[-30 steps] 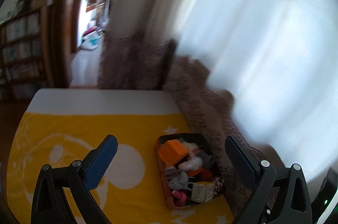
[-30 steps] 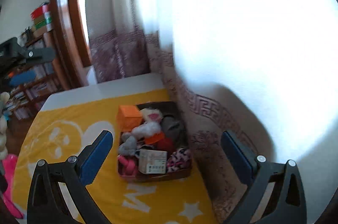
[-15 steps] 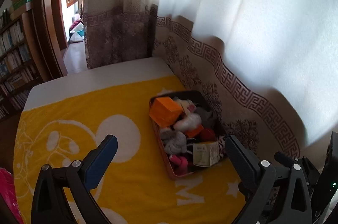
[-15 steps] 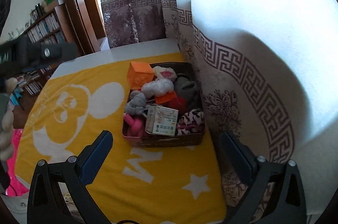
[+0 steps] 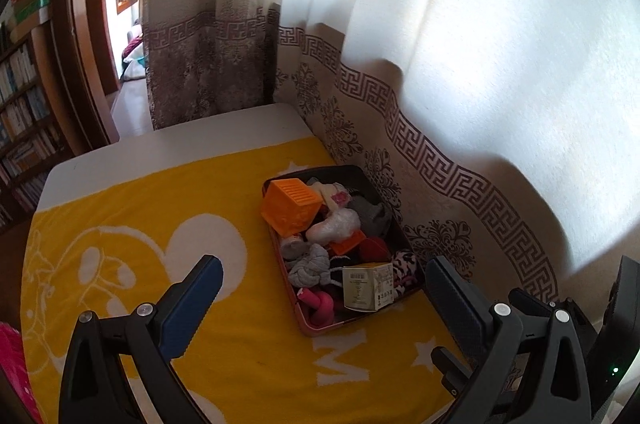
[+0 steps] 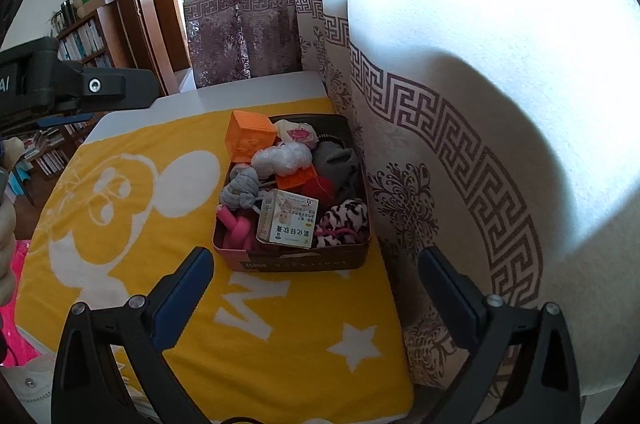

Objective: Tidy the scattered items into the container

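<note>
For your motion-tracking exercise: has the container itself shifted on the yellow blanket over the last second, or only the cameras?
No. The container sits just above the white letter beside the curtain, as it did half a second ago; only the cameras moved.

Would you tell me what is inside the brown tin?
The tin holds an orange cube, a white box, a pink ring, and grey and zebra-print fabric pieces. Its bottom is covered.
</note>
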Motion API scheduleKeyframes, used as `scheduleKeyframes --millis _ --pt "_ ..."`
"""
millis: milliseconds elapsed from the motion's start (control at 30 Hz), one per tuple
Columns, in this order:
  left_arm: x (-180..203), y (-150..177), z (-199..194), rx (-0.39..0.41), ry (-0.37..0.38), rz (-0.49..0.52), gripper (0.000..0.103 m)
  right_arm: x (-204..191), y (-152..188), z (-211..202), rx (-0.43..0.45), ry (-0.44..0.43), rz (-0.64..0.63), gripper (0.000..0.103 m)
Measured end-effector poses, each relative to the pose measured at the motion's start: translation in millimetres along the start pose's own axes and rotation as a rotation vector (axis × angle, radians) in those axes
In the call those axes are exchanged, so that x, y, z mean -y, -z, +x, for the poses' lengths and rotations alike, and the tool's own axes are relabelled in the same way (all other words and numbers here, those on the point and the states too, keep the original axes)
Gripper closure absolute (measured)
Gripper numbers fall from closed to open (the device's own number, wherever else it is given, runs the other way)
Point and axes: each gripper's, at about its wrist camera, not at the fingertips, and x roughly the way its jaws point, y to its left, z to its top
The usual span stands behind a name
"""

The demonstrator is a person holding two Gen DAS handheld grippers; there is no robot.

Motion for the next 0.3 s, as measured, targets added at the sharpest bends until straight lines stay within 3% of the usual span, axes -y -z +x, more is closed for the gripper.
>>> scheduleKeyframes --millis 300 --pt "15 5 5 -0.012 -0.011 0.050 0.000 4 5 2 -0.003 0.009 0.010 0.001"
